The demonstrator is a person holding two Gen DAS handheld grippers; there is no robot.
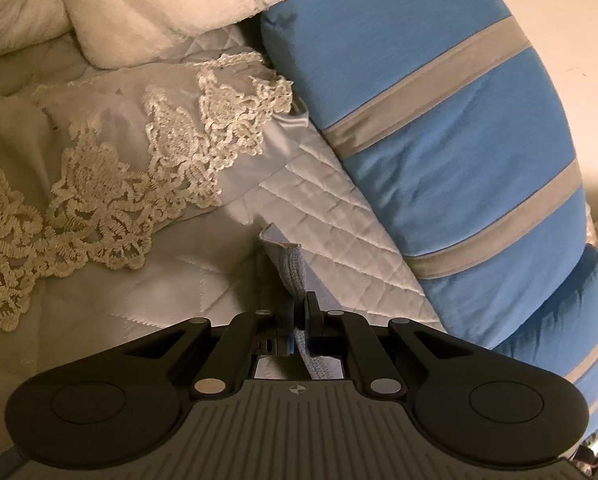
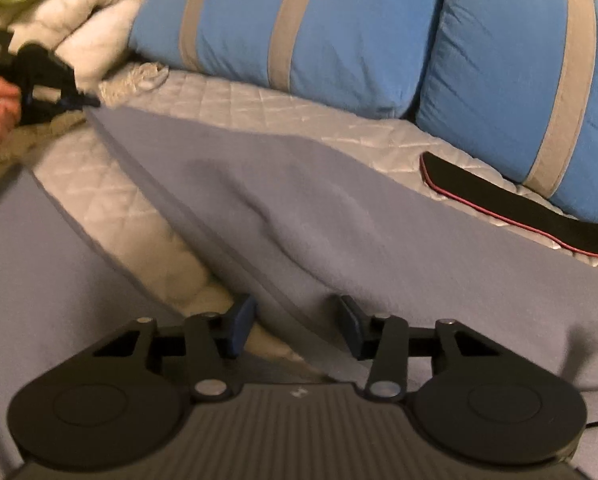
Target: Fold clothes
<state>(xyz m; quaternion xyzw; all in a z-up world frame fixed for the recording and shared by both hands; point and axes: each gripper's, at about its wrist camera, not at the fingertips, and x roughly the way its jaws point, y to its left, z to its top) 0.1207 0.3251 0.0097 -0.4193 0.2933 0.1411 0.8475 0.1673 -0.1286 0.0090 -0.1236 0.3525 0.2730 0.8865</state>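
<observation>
Left gripper (image 1: 299, 316) pinching a corner of the grey-blue garment (image 2: 299, 208), garment spread across the quilted bed (image 2: 259, 104); right gripper (image 2: 295, 328) half spread astride its near hem, pads clear; blue cushions (image 2: 339, 32) far side.

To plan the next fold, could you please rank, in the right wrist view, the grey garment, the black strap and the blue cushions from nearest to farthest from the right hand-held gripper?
1. Grey garment: between the open fingers of the right hand-held gripper.
2. Black strap: right, on the quilt.
3. Blue cushions: along the back.
</observation>
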